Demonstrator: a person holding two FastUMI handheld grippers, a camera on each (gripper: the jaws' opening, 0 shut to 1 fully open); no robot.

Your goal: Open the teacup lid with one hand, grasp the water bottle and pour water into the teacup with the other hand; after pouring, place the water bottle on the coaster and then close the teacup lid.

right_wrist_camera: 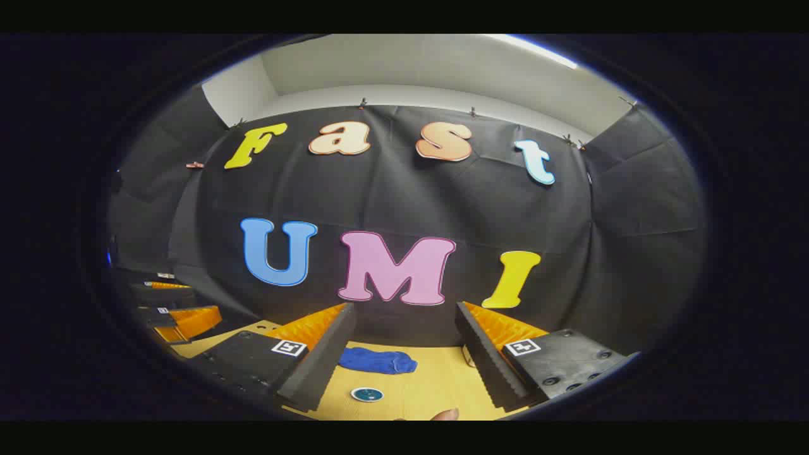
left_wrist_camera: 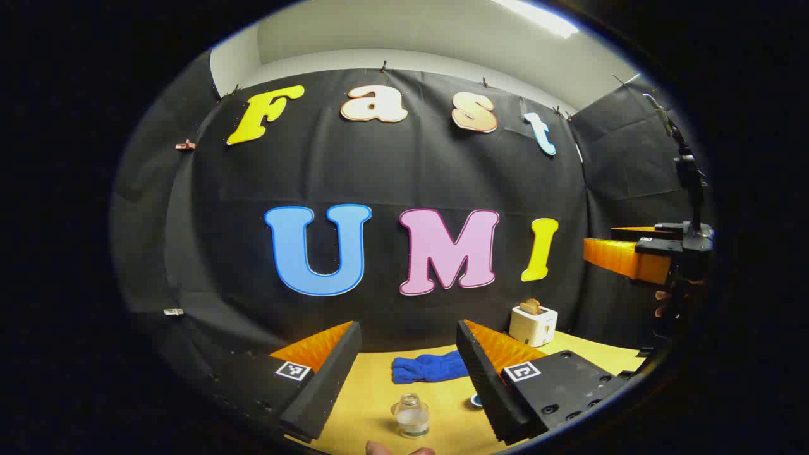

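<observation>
A small clear glass bottle (left_wrist_camera: pixel 411 414) with a little water stands on the yellow table (left_wrist_camera: pixel 379 404), low between my left gripper's fingers. My left gripper (left_wrist_camera: pixel 407 323) is open, raised above the table and holding nothing. A round dark coaster (right_wrist_camera: pixel 367 394) lies flat on the table in front of my right gripper (right_wrist_camera: pixel 406 306), which is open with nothing in it. The coaster's edge (left_wrist_camera: pixel 475 400) peeks out beside a finger in the left gripper view. The right gripper (left_wrist_camera: pixel 632 253) hangs in the air at the far right there. The left gripper (right_wrist_camera: pixel 174 303) shows at the left edge of the right gripper view.
A crumpled blue cloth (left_wrist_camera: pixel 426 367) (right_wrist_camera: pixel 377 360) lies at the back of the table by the wall. A white toaster (left_wrist_camera: pixel 533 323) with toast in it stands at the back right. A fingertip (left_wrist_camera: pixel 398 449) (right_wrist_camera: pixel 445 414) shows at each view's bottom edge.
</observation>
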